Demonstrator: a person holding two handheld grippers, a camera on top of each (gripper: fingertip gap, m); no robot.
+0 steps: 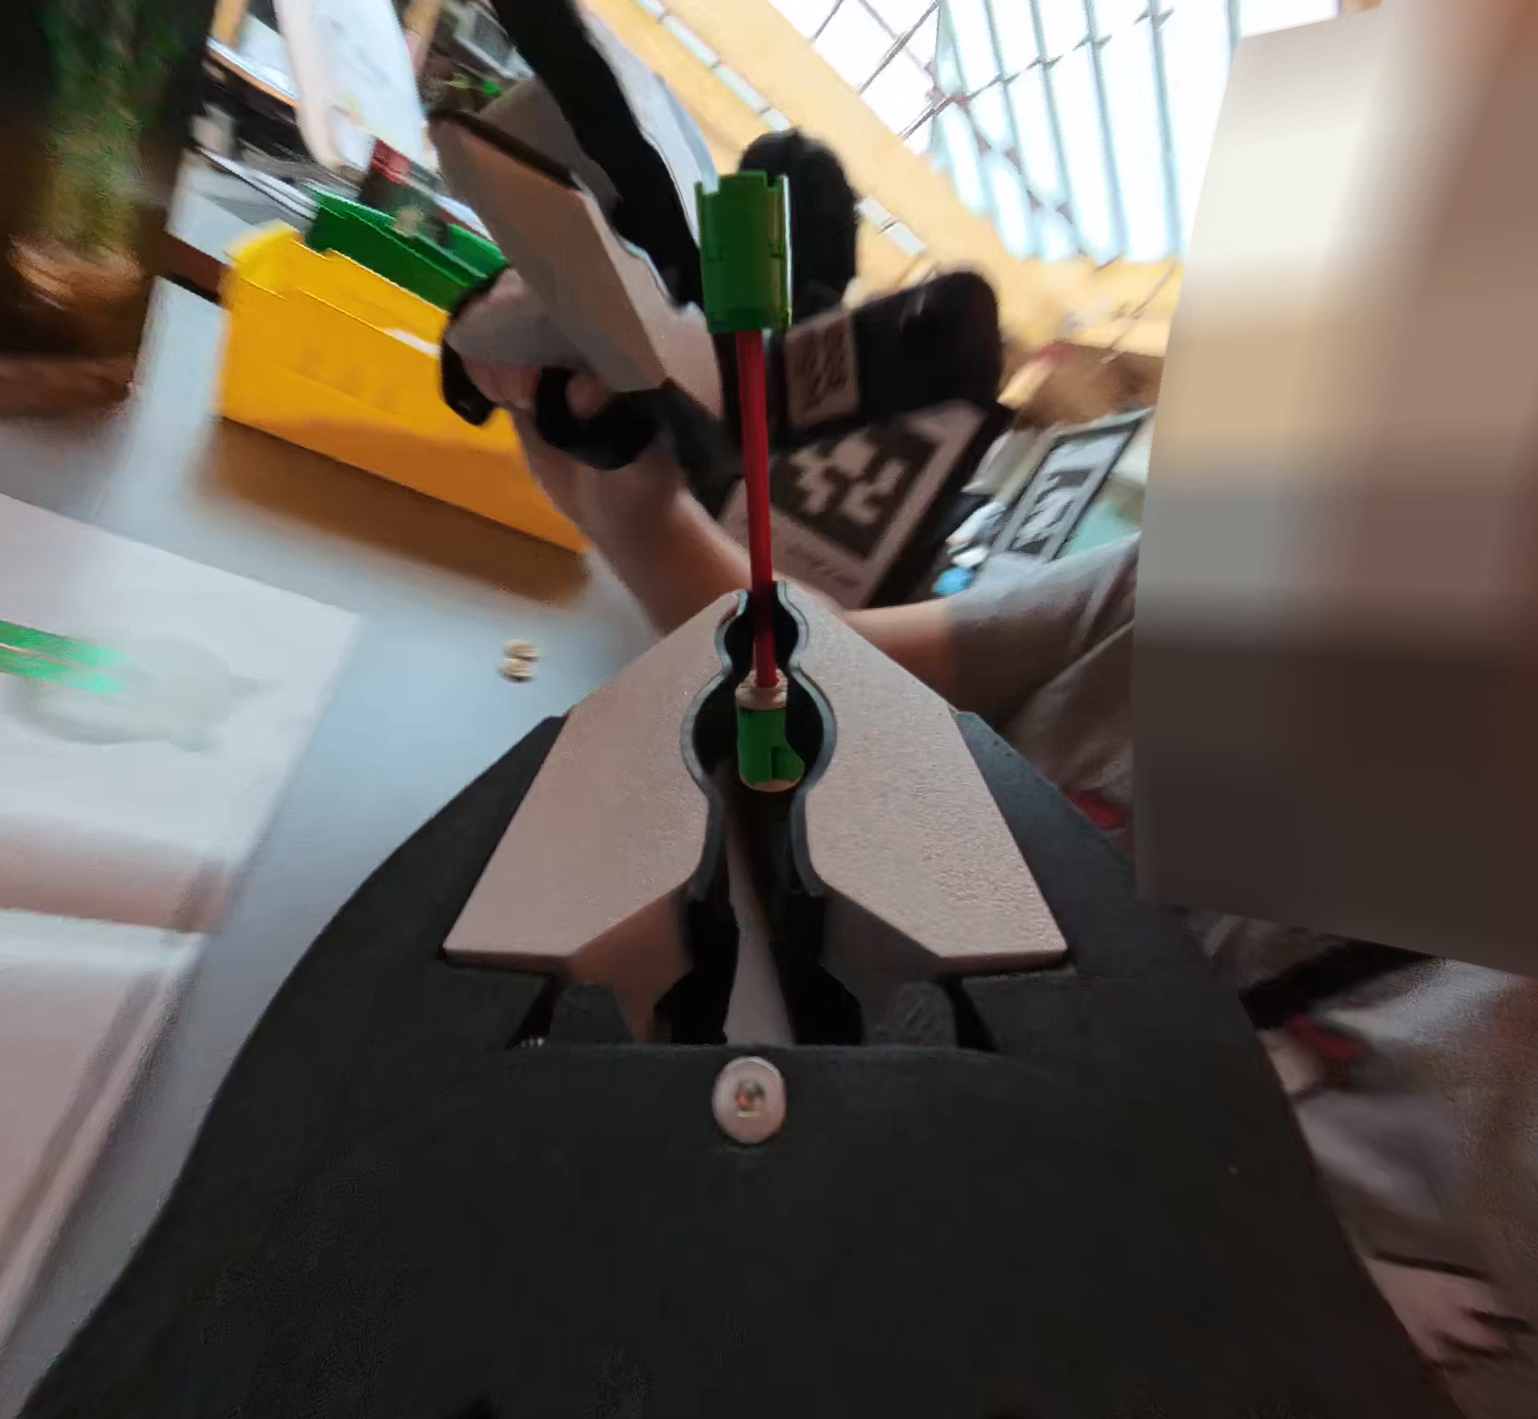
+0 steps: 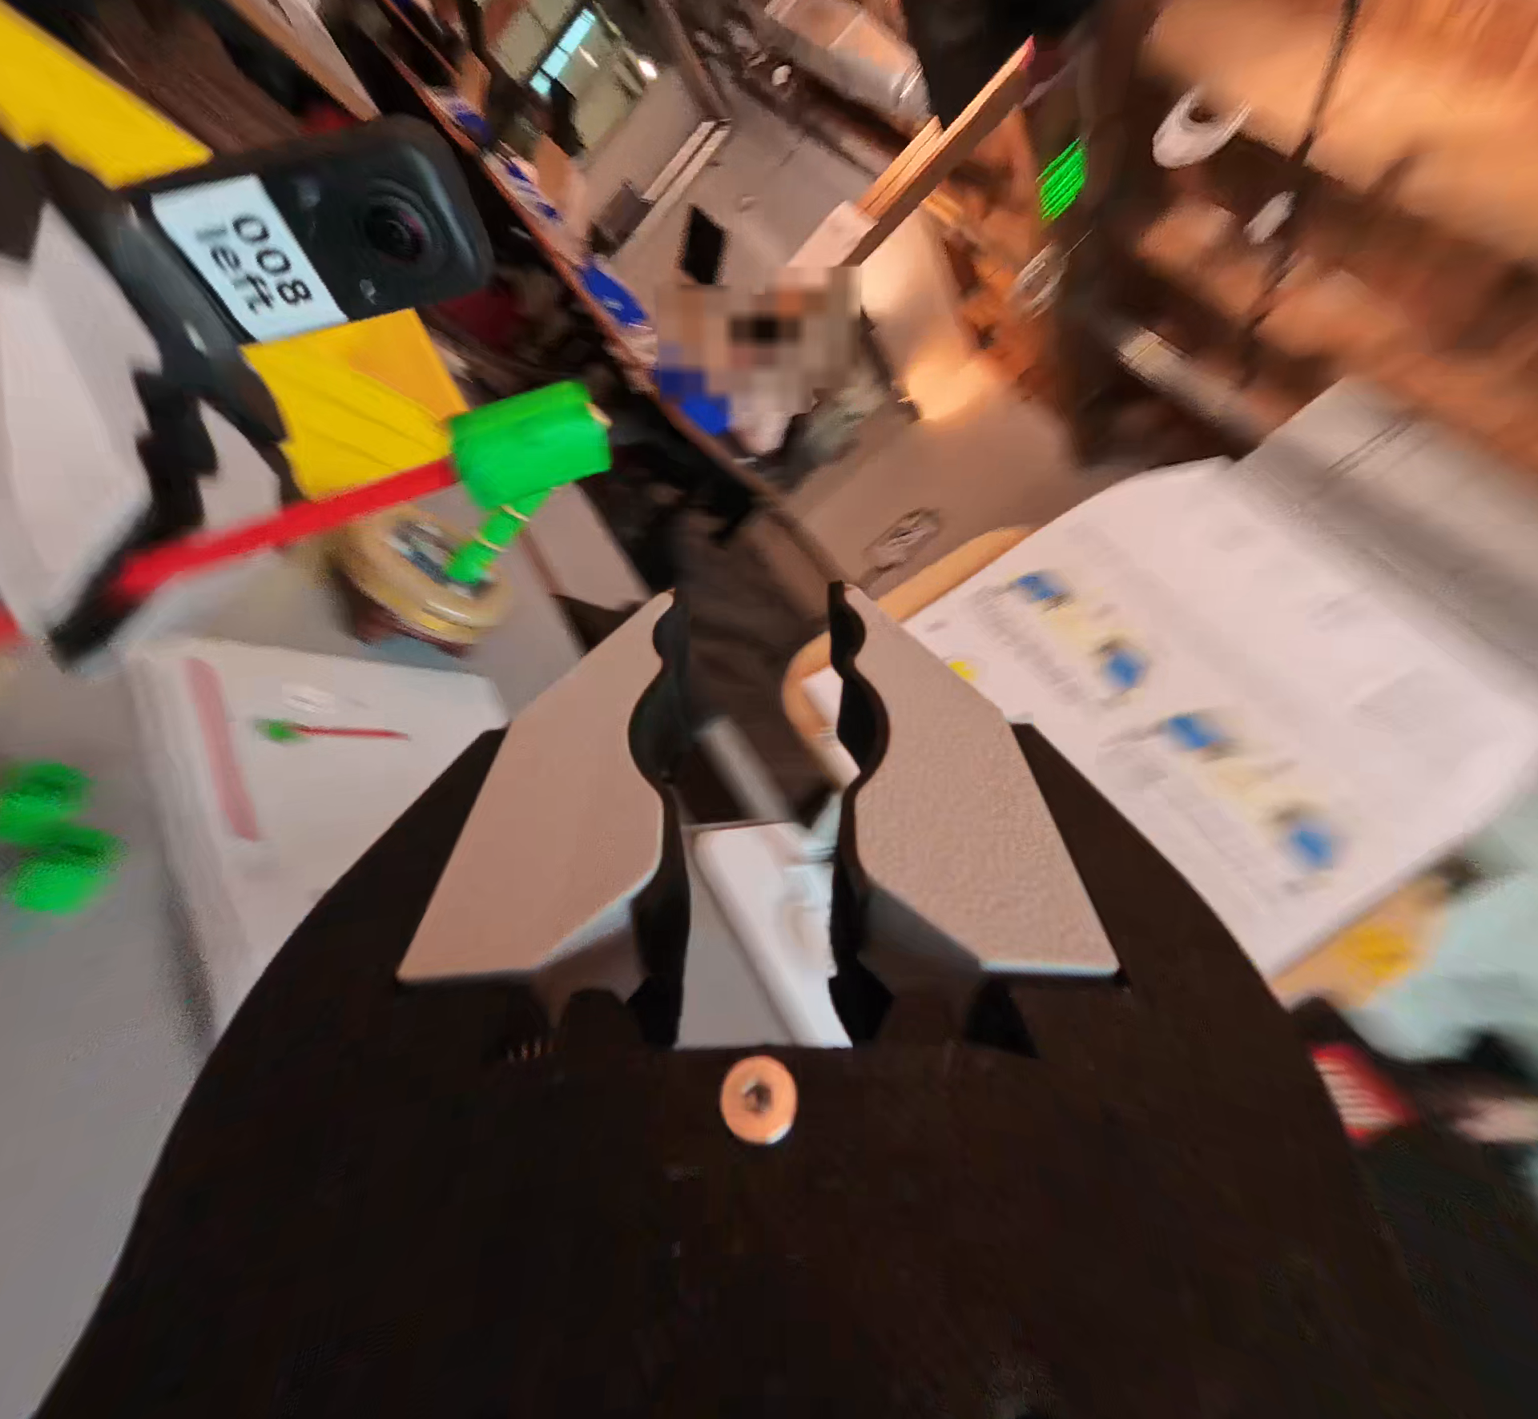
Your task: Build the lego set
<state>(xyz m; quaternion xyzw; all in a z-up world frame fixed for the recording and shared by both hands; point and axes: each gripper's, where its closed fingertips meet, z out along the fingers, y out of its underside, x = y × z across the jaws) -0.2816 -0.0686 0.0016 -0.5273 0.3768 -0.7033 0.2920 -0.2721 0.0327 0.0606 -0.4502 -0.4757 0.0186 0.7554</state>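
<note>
My left gripper (image 1: 761,601) is shut on a red axle (image 1: 756,480) that points forward out of the tips. A green connector (image 1: 743,256) sits on its far end. A small green piece with tan ends (image 1: 767,747) sits on its near end, inside the jaw hollow. In the right wrist view the same axle (image 2: 291,522) and green connector (image 2: 533,447) are at the left, with a small green pin (image 2: 487,547) hanging under the connector. My right gripper (image 2: 757,601) is open and empty, to the right of and below the connector. It also shows blurred in the left wrist view (image 1: 549,247), held by a hand.
A yellow bin (image 1: 349,364) with a green part (image 1: 399,247) at its edge stands behind. A small tan piece (image 1: 520,661) lies on the table. An open instruction booklet (image 2: 1207,672) lies right, a white box (image 2: 316,755) and loose green pieces (image 2: 50,838) left. About 12 centimetres separates my left fingertips from my right.
</note>
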